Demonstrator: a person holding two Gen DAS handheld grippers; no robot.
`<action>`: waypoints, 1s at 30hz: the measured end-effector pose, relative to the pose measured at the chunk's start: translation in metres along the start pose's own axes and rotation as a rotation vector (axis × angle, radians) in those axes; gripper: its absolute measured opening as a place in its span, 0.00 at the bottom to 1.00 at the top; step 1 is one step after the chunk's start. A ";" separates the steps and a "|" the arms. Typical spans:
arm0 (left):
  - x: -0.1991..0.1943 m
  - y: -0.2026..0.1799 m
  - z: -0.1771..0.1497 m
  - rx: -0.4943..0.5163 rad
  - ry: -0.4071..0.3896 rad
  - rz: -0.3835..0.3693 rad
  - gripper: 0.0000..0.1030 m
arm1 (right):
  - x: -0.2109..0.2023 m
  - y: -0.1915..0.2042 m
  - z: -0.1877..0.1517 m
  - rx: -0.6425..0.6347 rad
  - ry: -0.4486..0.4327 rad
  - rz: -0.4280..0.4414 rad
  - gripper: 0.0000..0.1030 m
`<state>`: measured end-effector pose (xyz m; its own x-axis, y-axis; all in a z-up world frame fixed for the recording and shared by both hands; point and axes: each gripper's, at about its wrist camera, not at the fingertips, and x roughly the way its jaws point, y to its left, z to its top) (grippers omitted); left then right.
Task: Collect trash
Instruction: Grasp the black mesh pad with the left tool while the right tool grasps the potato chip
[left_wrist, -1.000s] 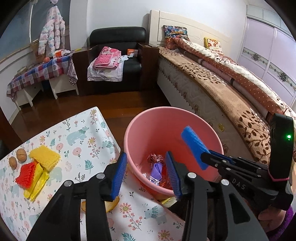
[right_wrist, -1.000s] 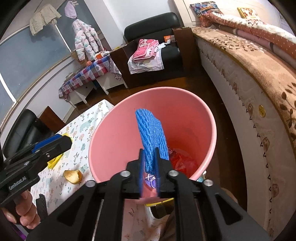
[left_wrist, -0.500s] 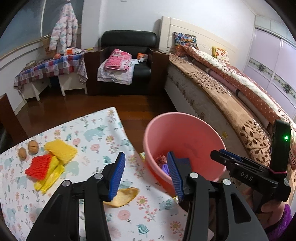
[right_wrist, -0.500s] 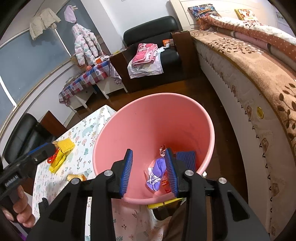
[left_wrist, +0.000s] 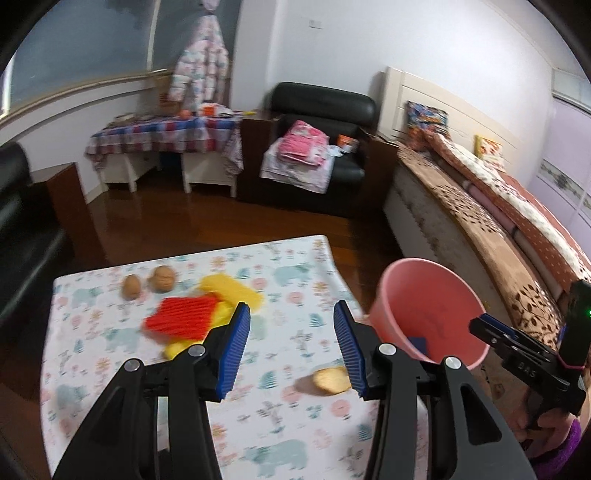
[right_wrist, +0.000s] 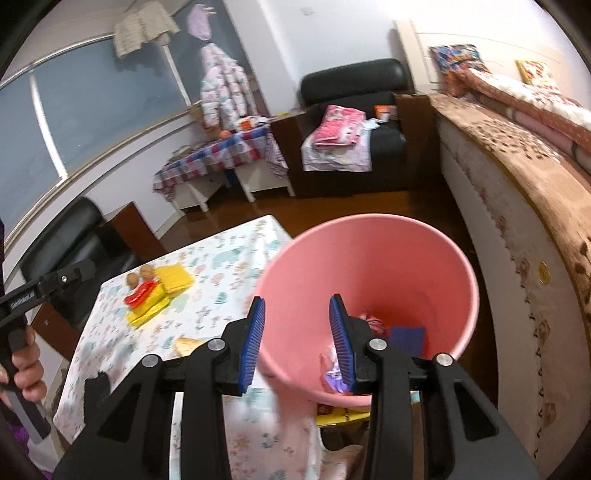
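**Two markings on the gripper bodies**

White capitals reading "DAS" stand on the black plastic body of the right gripper (left_wrist: 491, 329), seen at the right edge of the left wrist view. In the right wrist view, small white lettering runs along the black arm of the left gripper (right_wrist: 86, 266); it seems to begin "Gen", the rest too small to read.

A second ago your right gripper (right_wrist: 297, 341) was closed on the blue sponge (right_wrist: 408, 339) above the pink bucket (right_wrist: 436, 258); now its jaws stand apart and the sponge lies inside the bucket; your left gripper (left_wrist: 291, 349) has moved away from the bucket and hangs over the table (left_wrist: 280, 435), with its jaws wider than before.
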<state>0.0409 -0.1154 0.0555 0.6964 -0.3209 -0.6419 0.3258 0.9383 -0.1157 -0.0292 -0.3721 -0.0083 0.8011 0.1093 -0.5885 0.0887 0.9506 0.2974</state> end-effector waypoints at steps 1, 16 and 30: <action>-0.006 0.008 -0.002 -0.010 -0.003 0.017 0.45 | 0.000 0.004 -0.001 -0.012 0.000 0.010 0.36; -0.064 0.097 -0.074 -0.154 0.078 0.236 0.45 | 0.007 0.046 -0.013 -0.100 0.058 0.105 0.36; -0.036 0.117 -0.160 -0.230 0.334 0.294 0.45 | 0.020 0.063 -0.025 -0.153 0.123 0.160 0.36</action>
<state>-0.0488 0.0269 -0.0562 0.4827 -0.0155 -0.8757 -0.0291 0.9990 -0.0337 -0.0228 -0.3025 -0.0202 0.7189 0.2872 -0.6329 -0.1315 0.9504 0.2819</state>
